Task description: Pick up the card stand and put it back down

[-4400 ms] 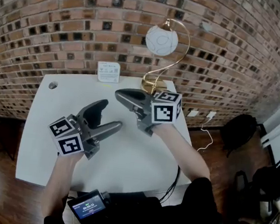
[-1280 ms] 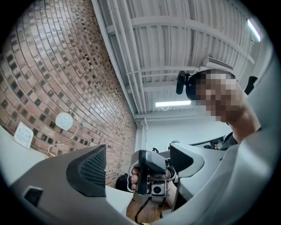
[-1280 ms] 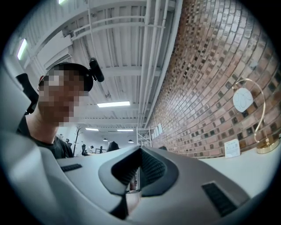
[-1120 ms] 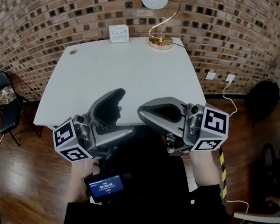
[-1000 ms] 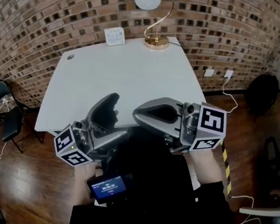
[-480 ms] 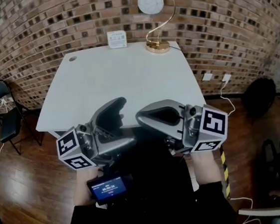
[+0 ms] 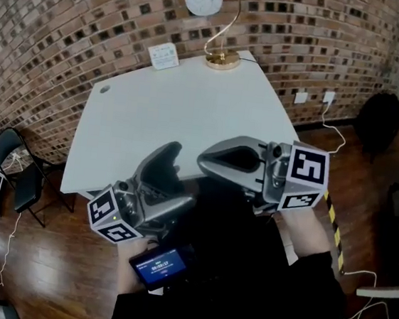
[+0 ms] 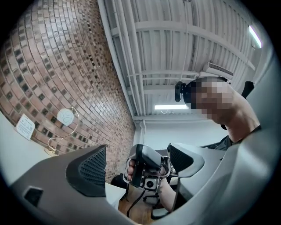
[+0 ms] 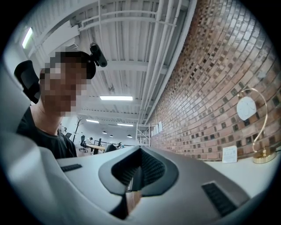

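The card stand (image 7: 163, 57) is a small white upright card at the far edge of the white table (image 7: 190, 111), against the brick wall; it also shows as a small card stand (image 8: 25, 126) (image 9: 229, 154) in both gripper views. Both grippers hang off the table's near edge, close to my body and far from the stand. My left gripper (image 7: 175, 181) (image 8: 137, 165) is open with nothing between its jaws. Beside it, my right gripper (image 7: 202, 164) (image 9: 136, 173) is shut and empty.
A gold arc lamp (image 7: 222, 58) with a white globe stands to the right of the card stand. A folding chair (image 7: 19, 170) sits left of the table, a dark seat (image 7: 376, 118) to its right. A small lit screen (image 7: 162, 265) is at my waist.
Since the oldest frame both grippers have come back from over the table to my body, and I stand farther away. Over the last second they barely move; the card stand stays put.
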### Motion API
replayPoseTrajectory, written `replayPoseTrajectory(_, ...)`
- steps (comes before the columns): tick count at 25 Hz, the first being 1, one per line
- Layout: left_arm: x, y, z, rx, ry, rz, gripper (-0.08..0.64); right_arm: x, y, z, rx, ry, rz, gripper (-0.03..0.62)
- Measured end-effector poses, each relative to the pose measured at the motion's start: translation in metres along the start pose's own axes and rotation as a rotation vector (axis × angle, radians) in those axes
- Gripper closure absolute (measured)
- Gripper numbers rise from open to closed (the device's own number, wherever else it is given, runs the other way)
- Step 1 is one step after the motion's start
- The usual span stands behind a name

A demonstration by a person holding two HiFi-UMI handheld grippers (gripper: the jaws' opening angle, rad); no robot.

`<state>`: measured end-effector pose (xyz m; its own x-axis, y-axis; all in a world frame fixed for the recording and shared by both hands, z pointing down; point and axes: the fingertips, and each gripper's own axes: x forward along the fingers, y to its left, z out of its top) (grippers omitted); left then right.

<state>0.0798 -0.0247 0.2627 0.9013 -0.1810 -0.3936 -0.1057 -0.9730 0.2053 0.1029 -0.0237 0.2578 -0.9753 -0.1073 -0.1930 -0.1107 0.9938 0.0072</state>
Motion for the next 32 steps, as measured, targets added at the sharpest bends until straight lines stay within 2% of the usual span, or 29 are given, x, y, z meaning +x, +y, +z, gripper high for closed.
replayPoseTrajectory(4, -0.003, -0.001, -0.001, -0.003, -0.007, 0.003, 0.111, 0.002, 0.003, 0.0, -0.031, -0.006, -0.011, 0.581)
replayPoseTrajectory(32, -0.003, -0.002, -0.011, 0.0, 0.017, -0.002, 0.112, 0.009, 0.01, -0.002, -0.089, 0.007, -0.006, 0.581)
